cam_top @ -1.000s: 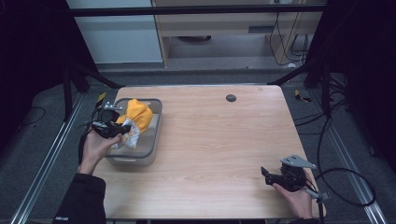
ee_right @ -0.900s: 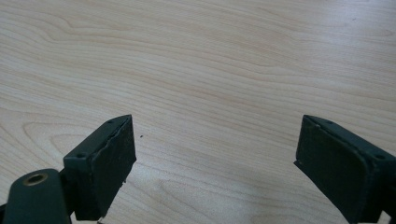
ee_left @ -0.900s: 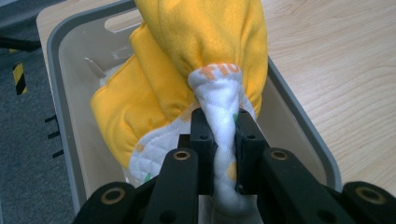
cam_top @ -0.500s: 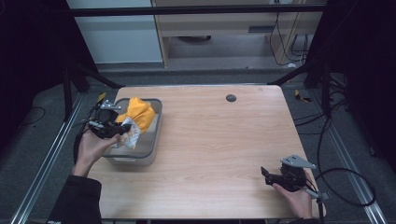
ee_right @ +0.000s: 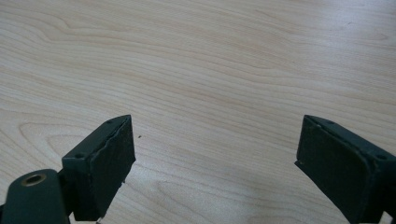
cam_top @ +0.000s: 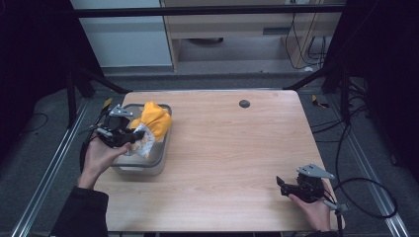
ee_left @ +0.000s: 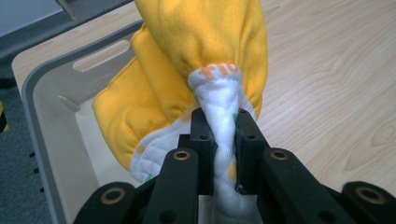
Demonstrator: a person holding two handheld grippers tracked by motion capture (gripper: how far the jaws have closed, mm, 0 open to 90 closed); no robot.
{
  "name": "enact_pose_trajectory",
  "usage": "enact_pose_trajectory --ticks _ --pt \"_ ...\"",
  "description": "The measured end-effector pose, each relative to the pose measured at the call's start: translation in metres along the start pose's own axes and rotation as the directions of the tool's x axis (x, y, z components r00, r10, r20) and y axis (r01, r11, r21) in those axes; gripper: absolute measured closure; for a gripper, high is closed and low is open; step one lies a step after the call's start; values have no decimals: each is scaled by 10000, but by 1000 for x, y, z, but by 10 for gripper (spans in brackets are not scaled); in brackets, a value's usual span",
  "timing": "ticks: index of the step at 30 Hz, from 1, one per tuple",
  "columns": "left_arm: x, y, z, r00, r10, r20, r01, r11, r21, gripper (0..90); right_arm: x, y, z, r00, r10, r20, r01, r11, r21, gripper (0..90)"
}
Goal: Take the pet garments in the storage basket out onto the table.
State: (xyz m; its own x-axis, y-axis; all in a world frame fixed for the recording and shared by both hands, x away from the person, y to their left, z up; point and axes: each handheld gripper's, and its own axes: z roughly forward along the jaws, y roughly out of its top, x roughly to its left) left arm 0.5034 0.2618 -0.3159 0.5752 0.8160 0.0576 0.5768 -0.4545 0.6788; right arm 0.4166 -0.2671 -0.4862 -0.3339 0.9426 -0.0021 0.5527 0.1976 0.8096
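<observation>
One camera overlooks the whole table (cam_top: 237,163) from above; two ride close, sharing its wood.

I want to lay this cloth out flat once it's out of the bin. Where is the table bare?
The wood between the bin and the right gripper is bare, and so is the far half apart from a small dark disc. The left edge is crowded: the bin, the yellow cloth and the left gripper clamped on it.
</observation>
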Motion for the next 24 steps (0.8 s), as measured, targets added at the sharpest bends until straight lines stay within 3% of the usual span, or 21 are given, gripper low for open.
enact_pose_trajectory --ticks 12,24 --pt "-26 12 -3 9964 665 526 -653 9976 -226 807 0 0 0 10000 -39 3 39 10000 -22 113" --pt "-51 22 2 9876 1247 953 -1221 9920 -325 807 0 0 0 10000 -64 32 64 10000 -54 113"
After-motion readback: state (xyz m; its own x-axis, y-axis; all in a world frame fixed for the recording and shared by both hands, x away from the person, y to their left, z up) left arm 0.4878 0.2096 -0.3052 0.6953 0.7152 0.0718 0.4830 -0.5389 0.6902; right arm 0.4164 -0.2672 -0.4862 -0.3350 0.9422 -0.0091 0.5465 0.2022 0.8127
